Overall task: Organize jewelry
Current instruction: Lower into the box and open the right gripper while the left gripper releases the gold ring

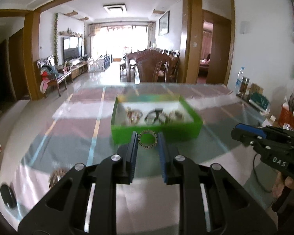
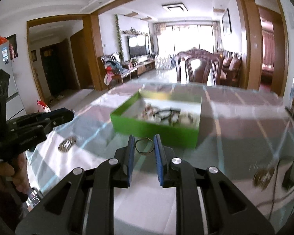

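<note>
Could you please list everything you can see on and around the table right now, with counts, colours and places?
Green box: one, open, mid-table, blurred jewellery inside.
Beaded bracelet: one, gold-toned, between the left gripper's pads.
Thin bangle: one, dark gold, between the right gripper's pads.
Loose bracelets on the table: two, metallic; one at left, one at right.
Table: one, glass over a striped cloth.
Black oval object: one, near left table edge.
Bottles and boxes: several, mixed colours, far right edge.
Wooden chair: one, brown, behind the table.
Left gripper: black and blue, holding the beaded bracelet.
Right gripper: black and blue, holding the thin bangle.
</note>
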Tool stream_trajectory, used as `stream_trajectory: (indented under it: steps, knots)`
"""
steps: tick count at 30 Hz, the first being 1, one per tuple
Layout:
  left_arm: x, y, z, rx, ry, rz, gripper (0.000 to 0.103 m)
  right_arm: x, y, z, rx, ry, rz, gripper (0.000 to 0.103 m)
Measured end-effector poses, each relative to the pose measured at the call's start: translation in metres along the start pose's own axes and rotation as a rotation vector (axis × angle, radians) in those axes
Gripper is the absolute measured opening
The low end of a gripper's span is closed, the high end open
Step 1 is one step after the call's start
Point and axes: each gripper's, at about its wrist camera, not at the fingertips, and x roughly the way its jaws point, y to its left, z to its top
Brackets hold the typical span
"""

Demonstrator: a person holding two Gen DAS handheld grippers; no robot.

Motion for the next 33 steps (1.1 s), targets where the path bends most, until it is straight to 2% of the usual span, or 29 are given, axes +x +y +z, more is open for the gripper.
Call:
stream_trajectory:
  steps: [6,10,14,20,22,28,33]
  knots:
    - [0.03,0.004,0.064,0.013,-0.017,-0.051,0.02,0.029,-0.014,0.067,-0.042,-0.036,-0.014,0.02]
    - [0.084,0.005,0.1,0.012,0.03,-0.079,0.021,0.08,-0.035,0.105,-0.028,-0.004,-0.017,0.02]
    - [0.141,0.005,0.116,0.023,0.089,-0.06,0.021,0.134,-0.061,0.117,0.009,0.049,-0.047,0.02]
    - [0.232,0.005,0.109,0.024,0.204,-0.009,0.021,0.207,-0.095,0.107,0.082,0.145,-0.082,0.02]
    - [0.256,0.005,0.101,0.016,0.241,-0.015,0.021,0.226,-0.099,0.104,0.098,0.173,-0.083,0.02]
    - [0.302,0.011,0.085,0.014,0.304,0.008,0.021,0.266,-0.107,0.093,0.114,0.238,-0.101,0.02]
    - [0.33,0.017,0.08,0.009,0.344,0.03,0.021,0.285,-0.114,0.096,0.13,0.258,-0.109,0.02]
